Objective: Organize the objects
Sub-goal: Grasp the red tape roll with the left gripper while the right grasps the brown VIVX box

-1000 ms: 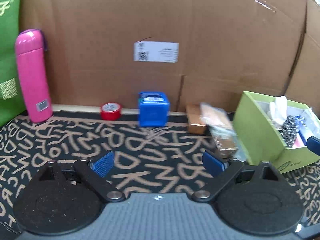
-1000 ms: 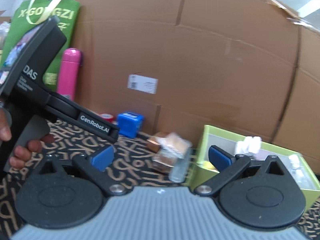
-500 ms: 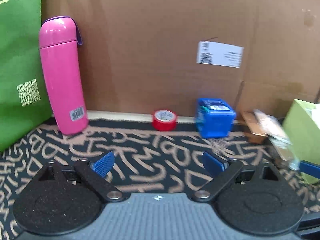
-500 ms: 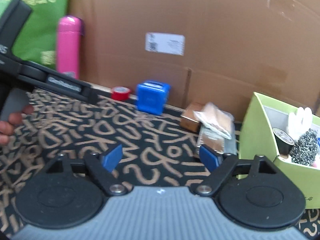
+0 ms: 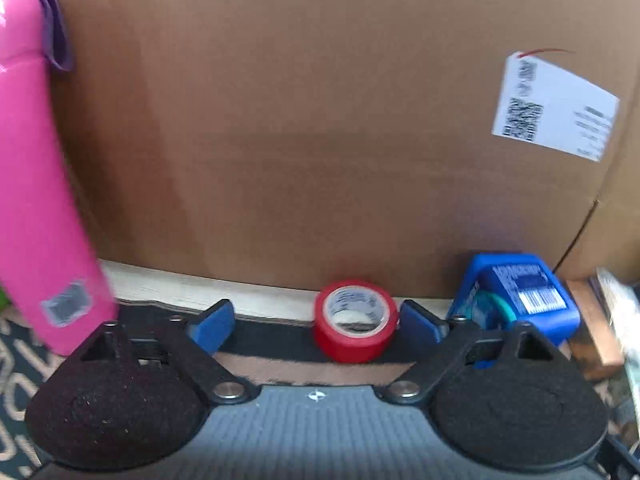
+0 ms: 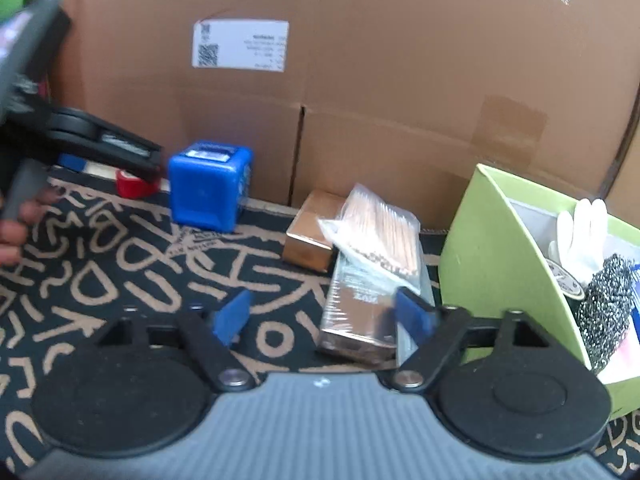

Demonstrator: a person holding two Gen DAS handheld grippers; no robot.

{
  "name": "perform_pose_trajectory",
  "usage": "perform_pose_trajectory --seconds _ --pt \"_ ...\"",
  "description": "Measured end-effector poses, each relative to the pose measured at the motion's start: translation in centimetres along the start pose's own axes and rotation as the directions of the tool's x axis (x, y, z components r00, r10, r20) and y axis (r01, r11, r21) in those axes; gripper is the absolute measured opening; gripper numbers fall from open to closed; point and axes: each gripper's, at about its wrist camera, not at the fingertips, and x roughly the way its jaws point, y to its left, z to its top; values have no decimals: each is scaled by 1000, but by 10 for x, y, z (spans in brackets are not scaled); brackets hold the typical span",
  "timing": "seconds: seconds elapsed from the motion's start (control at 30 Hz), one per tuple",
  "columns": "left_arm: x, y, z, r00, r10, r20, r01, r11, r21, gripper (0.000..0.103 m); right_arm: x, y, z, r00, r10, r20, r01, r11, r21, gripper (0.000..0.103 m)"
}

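**Tape between the jaws, off-centre**

Your left gripper [image 5: 316, 326] has its fingers spread wide, holding nothing, with the red tape [image 5: 355, 319] sitting between them on the mat [image 6: 120, 280], hard against the right finger [image 5: 420, 326] and far from the left one. Close now and the right pad may shove the roll sideways toward the blue box [image 5: 520, 300] just beside it, or tip it, since it stands on its edge against the cardboard [image 5: 320, 140]. The bottle [image 5: 36, 200] stands near your left side; a wide swing could knock it over.

Your right gripper [image 6: 324, 318] is also spread and empty, over the foil packs [image 6: 372, 276] beside the green bin [image 6: 492, 264]. Watch that its right finger doesn't snag the plastic wrap.
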Motion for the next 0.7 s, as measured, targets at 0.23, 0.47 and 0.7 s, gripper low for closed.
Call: perform_pose_trajectory --seconds 0.23,0.47,0.7 --pt "0 -8 -5 998 -50 25 48 996 74 49 -18 3 -10 999 33 40 -31 999 -32 43" --pt "-51 -6 -29 996 -86 40 80 989 121 49 -14 -9 -10 999 26 25 -28 996 80 66" --pt "-120 -8 -60 983 -173 57 165 979 122 49 -10 -15 -6 990 139 35 -144 969 201 89"
